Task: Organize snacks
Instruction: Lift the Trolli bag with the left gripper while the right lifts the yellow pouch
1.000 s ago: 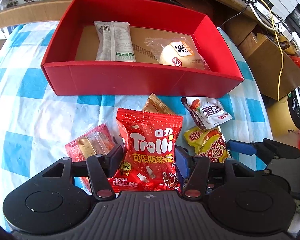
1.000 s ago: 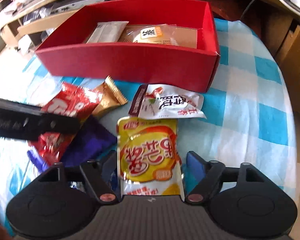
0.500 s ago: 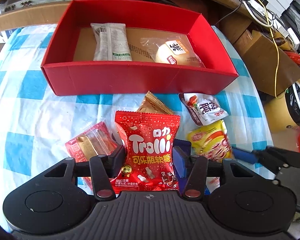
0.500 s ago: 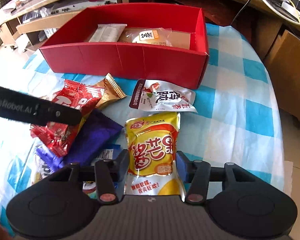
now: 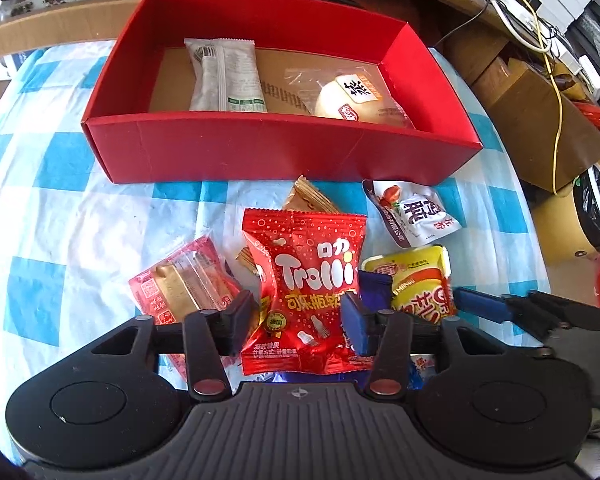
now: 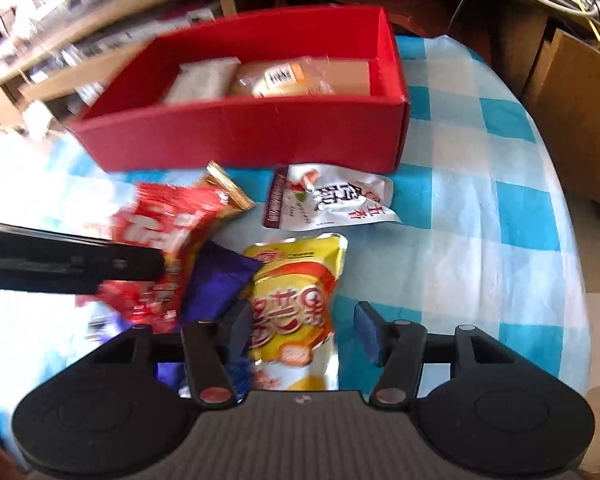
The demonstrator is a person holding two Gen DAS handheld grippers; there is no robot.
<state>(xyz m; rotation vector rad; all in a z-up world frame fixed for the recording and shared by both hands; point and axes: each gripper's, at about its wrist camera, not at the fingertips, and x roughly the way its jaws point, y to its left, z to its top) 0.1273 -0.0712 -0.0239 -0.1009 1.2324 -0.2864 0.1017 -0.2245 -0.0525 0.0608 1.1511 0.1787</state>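
A red box (image 5: 284, 152) (image 6: 252, 136) stands at the far side of the checked cloth and holds a grey wrapped bar (image 5: 224, 76) and a bun in a clear bag (image 5: 352, 96). My left gripper (image 5: 298, 318) is shut on the red Trolli bag (image 5: 308, 276), which is raised above the other snacks. My right gripper (image 6: 304, 326) has its jaws apart around the yellow pouch (image 6: 296, 300), and the right pad does not touch it. The yellow pouch (image 5: 416, 284) also shows in the left wrist view.
Loose on the cloth are a white pouch (image 5: 412, 216) (image 6: 332, 200), a gold wrapper (image 5: 308, 200) (image 6: 228, 192), a red-and-clear packet (image 5: 180, 284) and a purple packet (image 6: 216, 284). Cardboard boxes (image 5: 540, 120) and cables (image 5: 552, 60) lie off the table's right edge.
The left gripper has risen with the Trolli bag held in it. The right gripper's jaws have opened wider around the yellow pouch, and its view has shifted and blurred.
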